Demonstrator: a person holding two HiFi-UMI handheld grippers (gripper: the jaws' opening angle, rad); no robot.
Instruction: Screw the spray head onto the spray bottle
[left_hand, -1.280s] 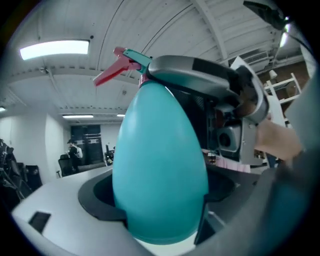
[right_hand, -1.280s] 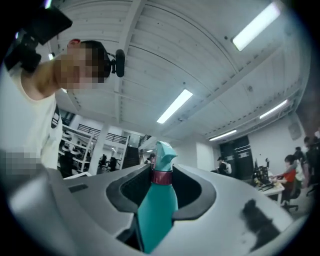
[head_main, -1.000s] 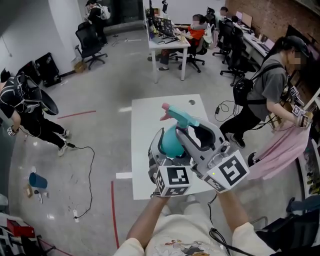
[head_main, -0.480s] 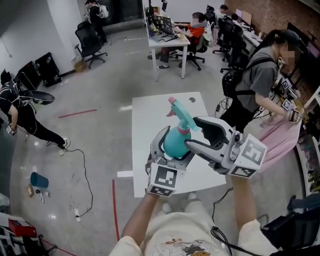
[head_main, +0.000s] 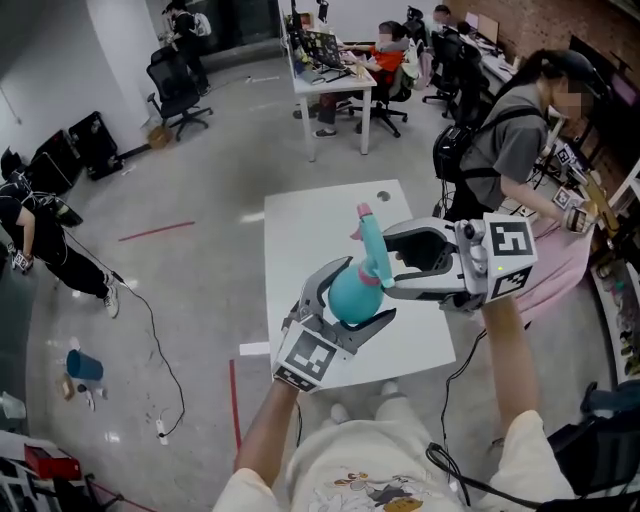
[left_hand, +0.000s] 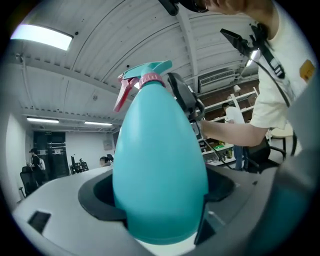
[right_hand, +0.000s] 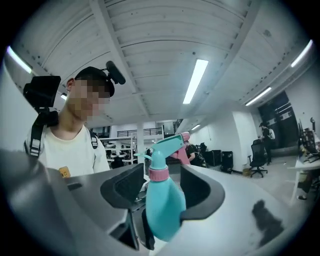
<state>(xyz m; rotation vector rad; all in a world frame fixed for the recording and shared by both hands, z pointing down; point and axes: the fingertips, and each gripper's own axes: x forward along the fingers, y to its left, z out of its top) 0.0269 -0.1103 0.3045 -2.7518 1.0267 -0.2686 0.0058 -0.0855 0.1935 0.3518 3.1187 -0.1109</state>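
A teal spray bottle (head_main: 348, 295) with its teal and pink spray head (head_main: 367, 238) on top hangs above the white table (head_main: 300, 225). My left gripper (head_main: 355, 297) is shut on the bottle's belly (left_hand: 160, 165) from below. My right gripper (head_main: 386, 262) reaches in from the right at neck height. In the right gripper view the pink collar (right_hand: 159, 173) and spray head (right_hand: 163, 146) stand between its open jaws, with a gap to the left pad. My right gripper (right_hand: 160, 186) holds nothing.
A person (head_main: 515, 130) stands bent over pink cloth (head_main: 560, 275) just right of the table. Desks with seated people (head_main: 385, 60) and office chairs (head_main: 178, 85) fill the far side. A cable (head_main: 150, 330) and a blue cup (head_main: 82, 365) lie on the floor at left.
My right gripper let go of the spray head, its jaws spread, and it swung out to the bottle's right. My left gripper carried the bottle a little lower and right; the nozzle now points away.
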